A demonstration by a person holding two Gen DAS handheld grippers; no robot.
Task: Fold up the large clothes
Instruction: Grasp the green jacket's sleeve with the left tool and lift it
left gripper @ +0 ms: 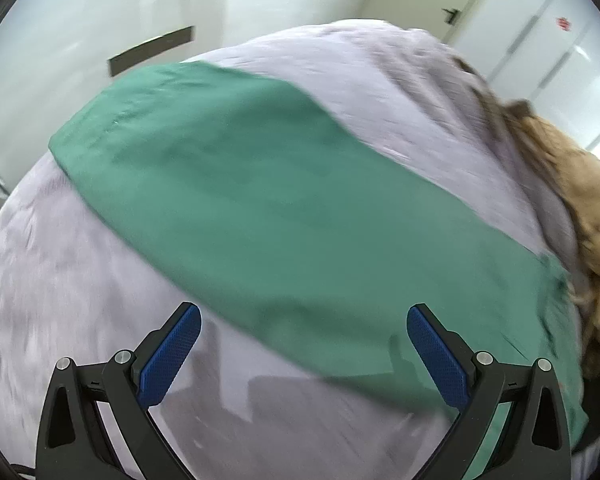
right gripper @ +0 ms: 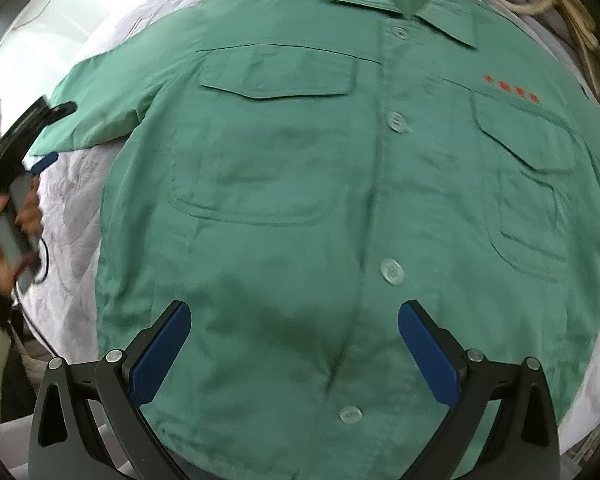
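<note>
A green short-sleeved button shirt lies flat, front up, on a pale lilac quilt, collar at the far side. It has two chest pockets and red marks by its right shoulder. My right gripper is open and empty, hovering over the shirt's lower front near the button line. My left gripper is open and empty above the quilt, just short of the shirt's sleeve. In the right wrist view the left gripper is at the far left by the sleeve's end, held by a hand.
A tan fuzzy blanket lies bunched along the quilt's right edge. White walls and cabinet doors stand behind the bed. The quilt's near edge drops off at the lower left of the right wrist view.
</note>
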